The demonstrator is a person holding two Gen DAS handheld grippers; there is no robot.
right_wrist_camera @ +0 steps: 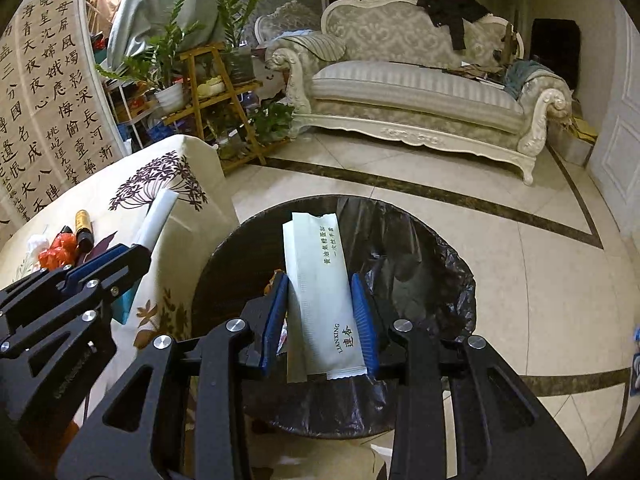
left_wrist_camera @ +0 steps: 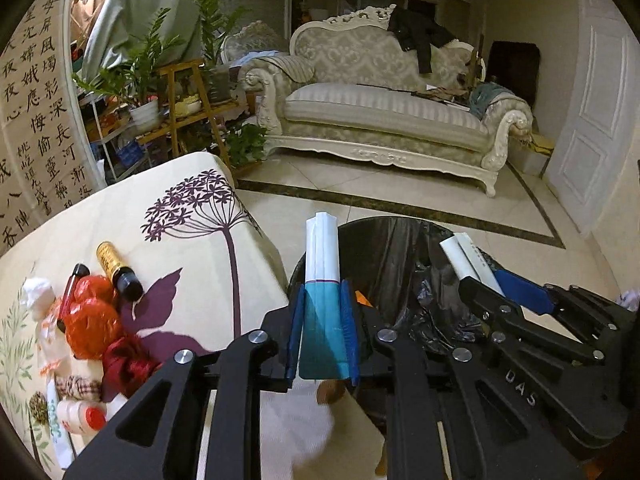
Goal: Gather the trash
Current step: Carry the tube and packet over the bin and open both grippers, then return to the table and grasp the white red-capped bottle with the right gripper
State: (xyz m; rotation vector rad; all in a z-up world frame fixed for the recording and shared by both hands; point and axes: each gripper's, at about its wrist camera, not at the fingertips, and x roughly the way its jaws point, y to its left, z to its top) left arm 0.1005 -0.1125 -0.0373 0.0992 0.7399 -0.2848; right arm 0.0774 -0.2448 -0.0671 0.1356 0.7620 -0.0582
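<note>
Both packets held over the bin, ready to drop

The left gripper pinches a teal-and-white packet at the bin's left rim; the right gripper, lower centre, holds a pale wrapper loosely, one pad barely touching it, over the black liner. Both point steeply down. Next: spread the jaws; more litter waits on the table.

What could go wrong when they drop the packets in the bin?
The left gripper holds its teal-and-white packet near the trash bin's rim beside the table, so it might fall outside. The right gripper's pale green sachet is light and could catch on the loose black liner.
</note>
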